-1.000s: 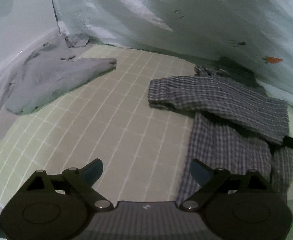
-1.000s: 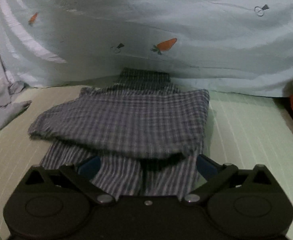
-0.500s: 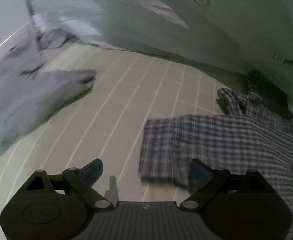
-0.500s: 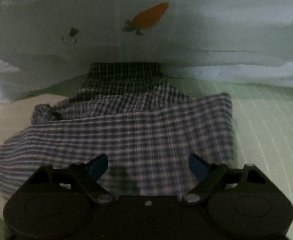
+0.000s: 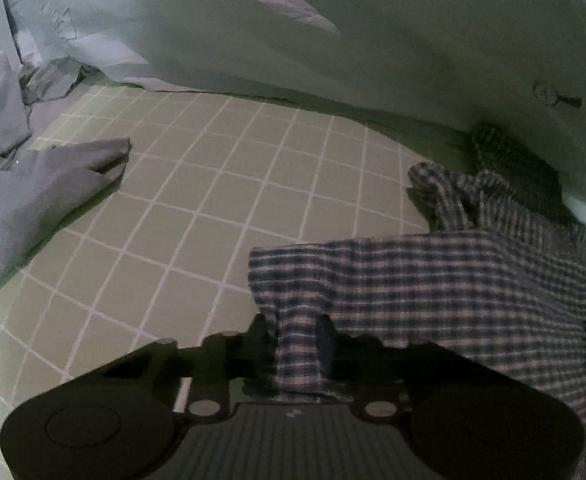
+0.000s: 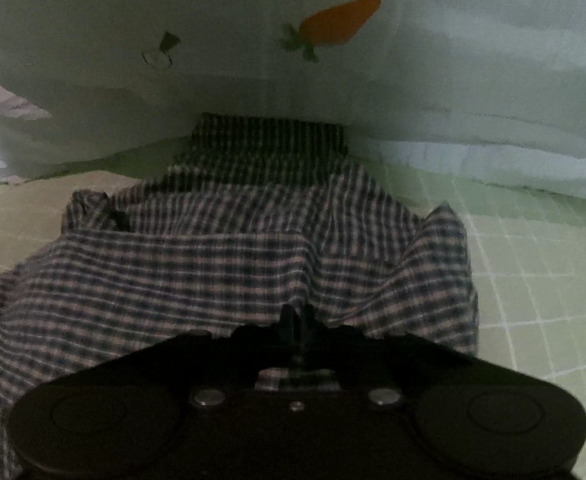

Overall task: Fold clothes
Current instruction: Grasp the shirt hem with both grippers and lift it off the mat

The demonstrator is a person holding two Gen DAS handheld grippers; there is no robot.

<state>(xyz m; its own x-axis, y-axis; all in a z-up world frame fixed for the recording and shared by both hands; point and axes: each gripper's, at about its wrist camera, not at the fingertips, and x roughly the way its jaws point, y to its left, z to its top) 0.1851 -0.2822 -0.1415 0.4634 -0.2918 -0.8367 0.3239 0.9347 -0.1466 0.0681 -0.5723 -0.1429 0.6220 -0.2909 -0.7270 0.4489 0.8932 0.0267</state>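
Biggest thing: a pale sheet w/ carrot print [image 6: 339,22] draped along the back, over the green grid mat [image 5: 221,216] that covers the work surface; can't tell if it's a bed or a counter underneath. On the mat, right of centre in the left wrist view, lies the checked shirt [image 5: 433,280]; it's partly folded, one layer lying across the body, top end tucked up near the sheet; edges bunched, not yet squared. A grey garment [image 5: 33,192] sits well apart at the left, crumpled, looks untouched; so by my read abt one fold is in on the shirt, more folds left, then the grey one.

Left gripper [image 5: 295,334]: jaws closing, a bunched edge of the checked cloth betw. them at the shirt's near-left corner, pads already pressing it. Right gripper [image 6: 297,322]: clenched tight on the near edge of the shirt, a thin pinch of fabric; cloth puckers up toward it.
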